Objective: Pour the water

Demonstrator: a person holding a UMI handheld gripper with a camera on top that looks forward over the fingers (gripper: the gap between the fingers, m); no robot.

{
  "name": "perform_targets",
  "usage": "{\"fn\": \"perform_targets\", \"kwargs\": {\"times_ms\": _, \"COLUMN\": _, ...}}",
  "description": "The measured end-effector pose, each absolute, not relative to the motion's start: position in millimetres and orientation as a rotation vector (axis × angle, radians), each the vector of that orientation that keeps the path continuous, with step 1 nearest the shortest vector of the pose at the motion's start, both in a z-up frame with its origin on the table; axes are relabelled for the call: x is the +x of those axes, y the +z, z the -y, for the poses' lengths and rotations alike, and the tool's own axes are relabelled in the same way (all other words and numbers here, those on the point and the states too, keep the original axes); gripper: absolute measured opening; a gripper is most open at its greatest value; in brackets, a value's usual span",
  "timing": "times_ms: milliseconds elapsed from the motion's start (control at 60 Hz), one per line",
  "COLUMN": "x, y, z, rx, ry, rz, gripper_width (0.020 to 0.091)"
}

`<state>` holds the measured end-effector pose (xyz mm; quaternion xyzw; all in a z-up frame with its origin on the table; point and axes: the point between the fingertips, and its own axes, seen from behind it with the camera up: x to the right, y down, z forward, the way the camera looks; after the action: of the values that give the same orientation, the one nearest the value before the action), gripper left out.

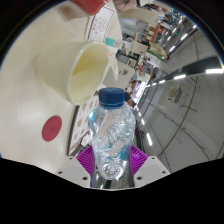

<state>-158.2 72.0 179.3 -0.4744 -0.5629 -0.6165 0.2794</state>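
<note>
Farthest left you have a white table, seen strongly tilted, with a round red disc lying flat on it near its edge. Next comes a pale yellow cup, its open mouth turned toward you, standing on the table just beyond the bottle's cap. In the middle sits your clear plastic water bottle with its blue cap; your gripper is clamped on it, both purple pads pressed against its sides. The bottle leans its cap toward the cup. To the right, past the table's edge, the room stretches away with ceiling lights, too blurred to detail.
</note>
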Motion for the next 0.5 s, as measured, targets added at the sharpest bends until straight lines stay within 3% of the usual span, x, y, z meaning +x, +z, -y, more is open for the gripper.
{"fn": "perform_targets", "kwargs": {"times_ms": 267, "x": -156, "y": 187, "z": -67, "rx": -1.364, "ry": -1.554, "rz": 1.443, "gripper_width": 0.0422}}
{"fn": "perform_targets", "kwargs": {"times_ms": 367, "x": -158, "y": 194, "z": -65, "rx": -1.537, "ry": -1.348, "rz": 1.255, "gripper_width": 0.0424}}
{"fn": "perform_targets", "kwargs": {"times_ms": 400, "x": -150, "y": 184, "z": -69, "rx": -1.585, "ry": -1.271, "rz": 1.166, "gripper_width": 0.0424}}
{"fn": "perform_targets", "kwargs": {"times_ms": 417, "x": -163, "y": 203, "z": -60, "rx": -1.614, "ry": -1.220, "rz": 1.128, "gripper_width": 0.0428}}
{"fn": "perform_targets", "kwargs": {"times_ms": 500, "x": -164, "y": 207, "z": -61, "rx": -1.733, "ry": -0.972, "rz": 0.896, "gripper_width": 0.0430}}
